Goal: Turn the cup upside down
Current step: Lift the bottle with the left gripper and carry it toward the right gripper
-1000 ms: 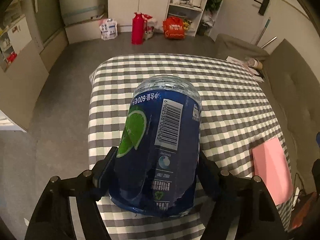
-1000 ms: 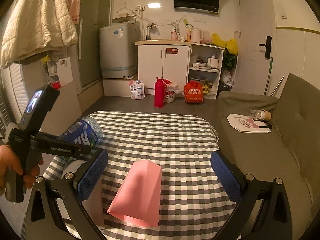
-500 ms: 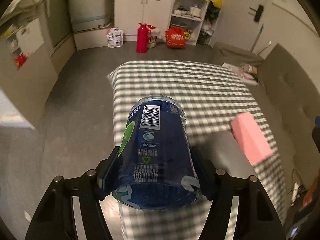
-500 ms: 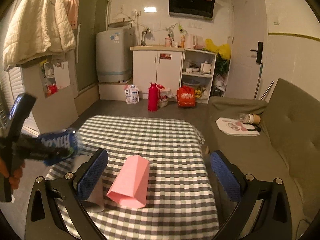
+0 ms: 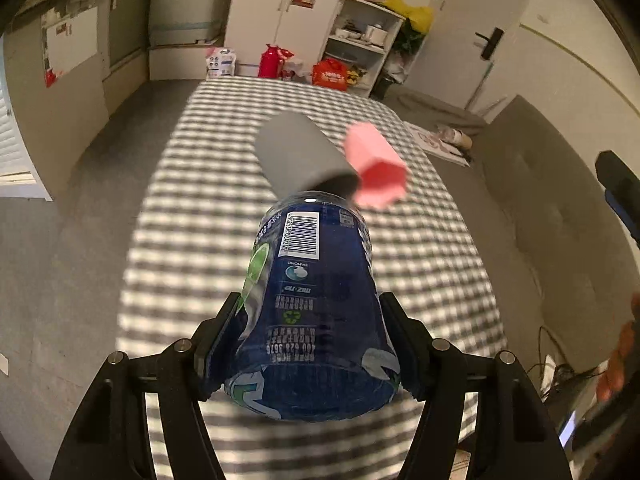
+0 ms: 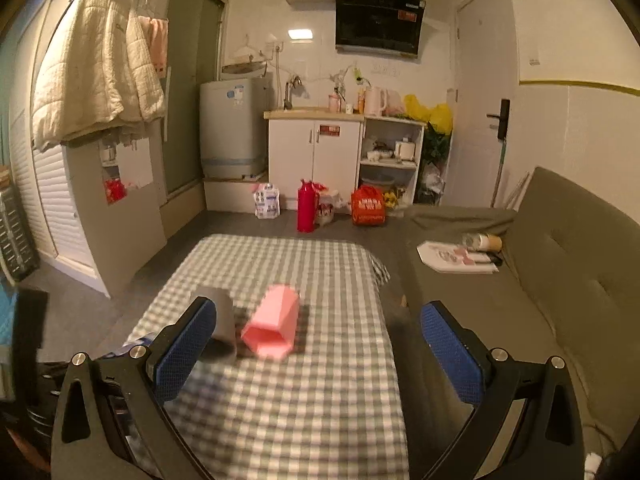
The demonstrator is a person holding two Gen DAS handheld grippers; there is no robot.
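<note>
My left gripper (image 5: pixel 312 344) is shut on a blue cup cut from a plastic bottle (image 5: pixel 316 312), held in the air on its side, closed end pointing away, over the near edge of the checked table (image 5: pixel 200 216). A grey cup (image 5: pixel 296 152) and a pink cup (image 5: pixel 376 168) lie on their sides on the table beyond it. In the right wrist view the grey cup (image 6: pixel 222 316) and pink cup (image 6: pixel 274 326) lie mid-table. My right gripper (image 6: pixel 316 352) is open and empty above the table's near half.
A grey sofa (image 6: pixel 540 280) runs along the table's right side with papers (image 6: pixel 456 258) on it. A red flask (image 6: pixel 306 208), bags and a white cabinet (image 6: pixel 316 152) stand on the floor beyond the table.
My left gripper has lifted the blue cup and drawn it back toward me, tilting it more level. Both cameras have pulled back and risen, so the grey cup now shows.
</note>
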